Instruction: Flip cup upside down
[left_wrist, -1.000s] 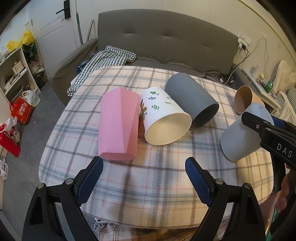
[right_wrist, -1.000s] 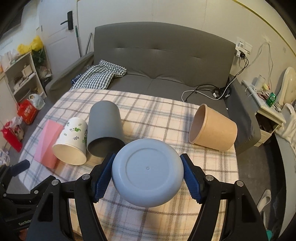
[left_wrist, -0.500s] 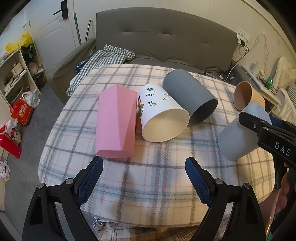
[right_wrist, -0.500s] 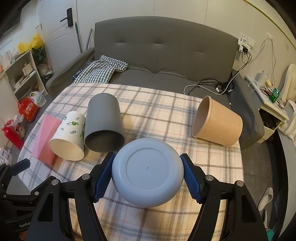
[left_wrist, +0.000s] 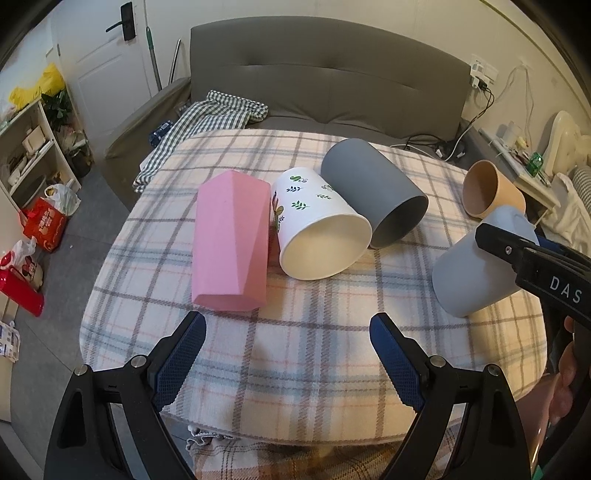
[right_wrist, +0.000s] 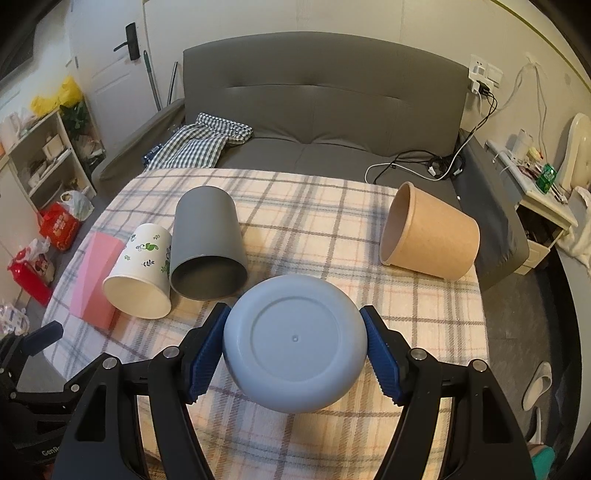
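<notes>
My right gripper (right_wrist: 295, 345) is shut on a light blue cup (right_wrist: 295, 343), its flat bottom facing the camera. In the left wrist view the same blue cup (left_wrist: 469, 280) hangs tilted above the table's right side, held by the right gripper (left_wrist: 517, 254). My left gripper (left_wrist: 288, 354) is open and empty over the near table edge. On the checked cloth lie a pink faceted cup (left_wrist: 231, 240), a white leaf-print cup (left_wrist: 317, 232), a dark grey cup (left_wrist: 373, 192) and a tan cup (left_wrist: 491, 192), all on their sides.
The table (left_wrist: 295, 354) carries a plaid cloth. A grey sofa (right_wrist: 325, 110) with a checked cloth stands behind it. Shelves and bags (left_wrist: 40, 221) are at the left, a bedside stand with cables (right_wrist: 535, 177) at the right.
The right gripper has lifted the blue cup a little and drawn it back; the tabletop cups sit farther off in its view. The left gripper has barely moved.
</notes>
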